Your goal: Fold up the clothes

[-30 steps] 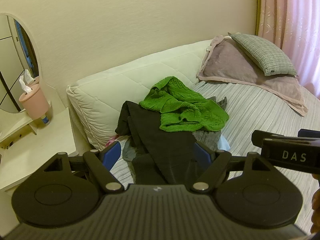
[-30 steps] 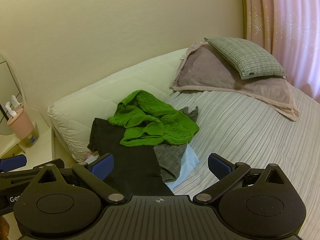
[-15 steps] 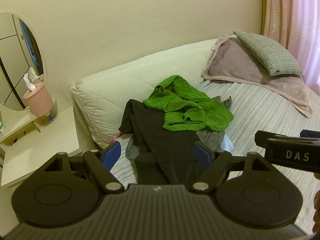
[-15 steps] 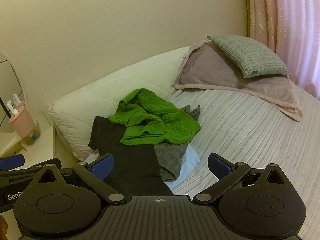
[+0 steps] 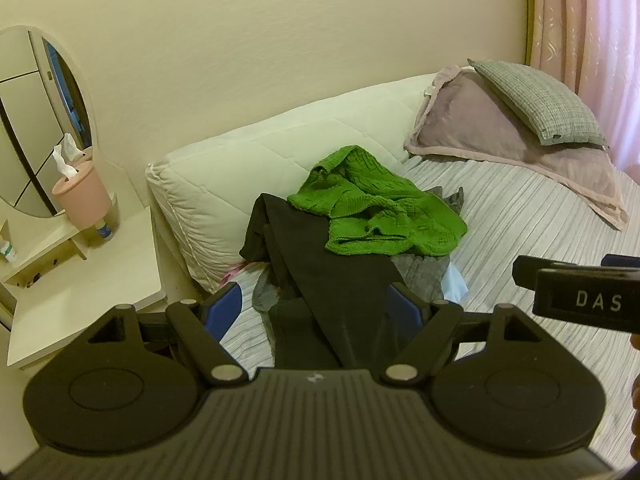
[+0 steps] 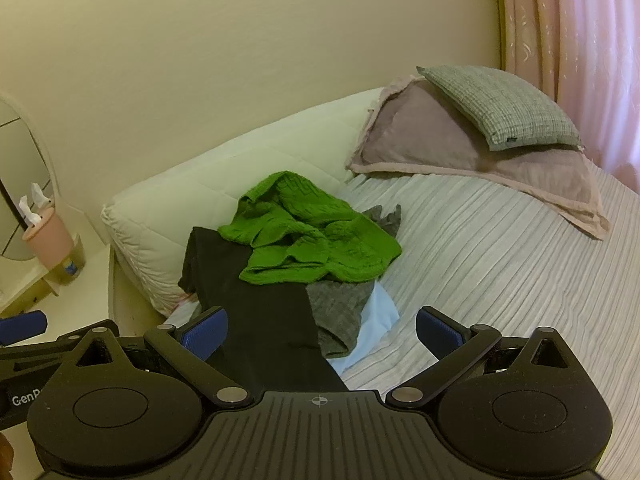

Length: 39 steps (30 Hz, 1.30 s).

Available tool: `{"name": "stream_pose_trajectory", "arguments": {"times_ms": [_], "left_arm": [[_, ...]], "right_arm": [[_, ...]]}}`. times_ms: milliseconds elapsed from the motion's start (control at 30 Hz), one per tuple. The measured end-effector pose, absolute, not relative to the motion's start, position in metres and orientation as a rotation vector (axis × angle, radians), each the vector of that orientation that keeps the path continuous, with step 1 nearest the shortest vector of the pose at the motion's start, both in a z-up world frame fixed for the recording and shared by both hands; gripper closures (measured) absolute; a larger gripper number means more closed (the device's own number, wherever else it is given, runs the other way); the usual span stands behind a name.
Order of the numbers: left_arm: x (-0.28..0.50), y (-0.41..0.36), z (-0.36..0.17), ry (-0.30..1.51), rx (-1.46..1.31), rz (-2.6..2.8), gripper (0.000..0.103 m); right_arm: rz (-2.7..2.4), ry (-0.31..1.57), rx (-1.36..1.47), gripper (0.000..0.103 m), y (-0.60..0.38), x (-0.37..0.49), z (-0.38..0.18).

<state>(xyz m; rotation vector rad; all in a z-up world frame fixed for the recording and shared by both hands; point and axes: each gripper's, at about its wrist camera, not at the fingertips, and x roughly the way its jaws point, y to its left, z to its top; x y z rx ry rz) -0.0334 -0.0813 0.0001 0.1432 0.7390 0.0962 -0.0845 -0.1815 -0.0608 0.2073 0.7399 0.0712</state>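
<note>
A pile of clothes lies on the bed near its left end. A crumpled green knit sweater (image 5: 372,208) (image 6: 312,236) sits on top. Under it lie a long black garment (image 5: 336,288) (image 6: 256,312), a grey knit piece (image 5: 420,276) (image 6: 340,312) and a light blue piece (image 6: 376,312). My left gripper (image 5: 316,304) is open and empty, held above the near end of the black garment. My right gripper (image 6: 320,330) is open and empty, above the black and grey pieces. The right gripper also shows at the right edge of the left wrist view (image 5: 580,292).
A white quilted bolster (image 5: 248,168) lies along the wall behind the pile. Mauve and grey pillows (image 6: 480,128) lie at the far right. The striped bedsheet (image 6: 500,264) spreads to the right. A white side table (image 5: 80,280) with a pink tissue holder (image 5: 80,196) and a mirror stands left.
Both grippers have shifted slightly; the scene drifts right in the views. Both stay open and the clothes have not moved.
</note>
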Motion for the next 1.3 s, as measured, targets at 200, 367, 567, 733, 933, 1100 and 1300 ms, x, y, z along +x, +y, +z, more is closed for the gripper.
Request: {"name": "stream_pose_trajectory", "arguments": {"times_ms": [200, 367, 567, 733, 933, 1100, 1300], "left_arm": [[-0.037, -0.085, -0.001, 0.737, 0.154, 0.107, 0.026], [-0.036, -0.080, -0.004, 0.744, 0.163, 0.113, 0.026], [-0.028, -0.068, -0.011, 0.763, 0.167, 0.117, 0.026], [-0.005, -0.055, -0.024, 0.787, 0.157, 0.100, 0.026], [0.046, -0.040, -0.045, 0.820, 0.162, 0.015, 0.026], [0.106, -0.029, -0.060, 0.843, 0.182, -0.079, 0.027], [0.170, -0.016, -0.078, 0.863, 0.210, -0.151, 0.029]], "right_arm": [[0.085, 0.743, 0.210, 0.001, -0.186, -0.086, -0.063], [0.102, 0.745, 0.224, 0.001, -0.186, -0.086, -0.068], [0.128, 0.766, 0.277, 0.001, -0.186, -0.079, -0.079], [0.114, 0.780, 0.303, 0.001, -0.183, -0.064, -0.091], [0.069, 0.770, 0.333, 0.001, -0.179, -0.032, -0.107], [0.004, 0.782, 0.360, 0.001, -0.174, 0.009, -0.125], [-0.050, 0.798, 0.389, 0.001, -0.165, 0.054, -0.145]]}}
